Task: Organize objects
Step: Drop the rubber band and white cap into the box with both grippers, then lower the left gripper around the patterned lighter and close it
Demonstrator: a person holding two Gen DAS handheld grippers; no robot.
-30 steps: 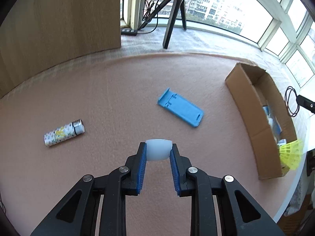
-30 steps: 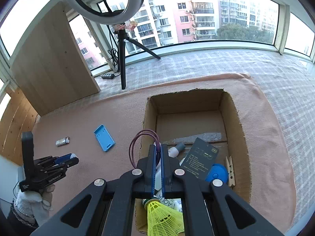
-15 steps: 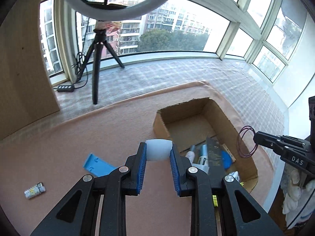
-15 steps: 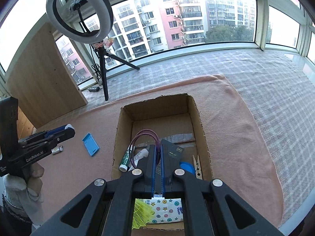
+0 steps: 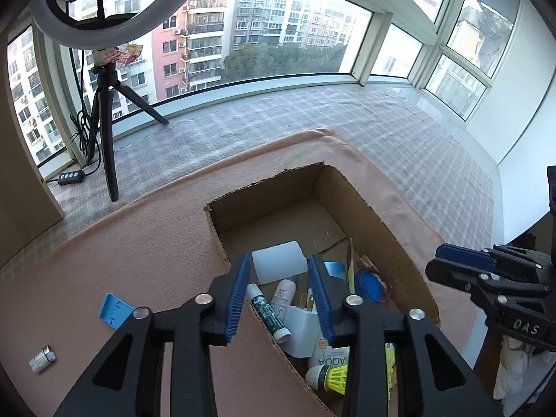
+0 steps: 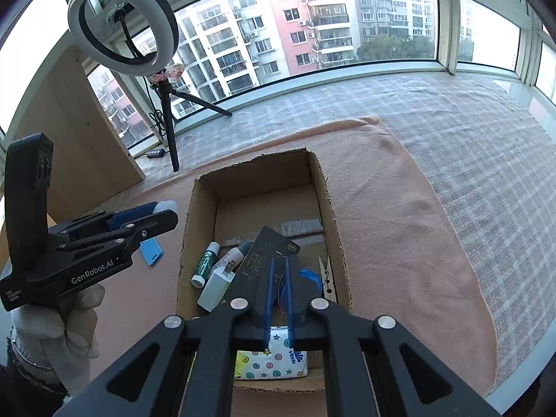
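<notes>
My left gripper hangs over the near left corner of the cardboard box. Its jaws are opening, and a white soft cup sits tilted and loose between the pads. My right gripper points down into the box. Its jaws are opening a little with nothing gripped. A purple loop lies inside the box by a blue disc. On the pink cloth to the left lie a blue phone stand and a small patterned tube.
The box holds a green tube, a white bottle, a dark card, a tissue pack and a yellow shuttlecock. A ring light on a tripod and a wooden panel stand behind. A gloved hand holds the left gripper.
The left gripper swung right from the cloth to over the box and its jaws widened around the white cup. The purple loop left the right jaws, which parted slightly.
</notes>
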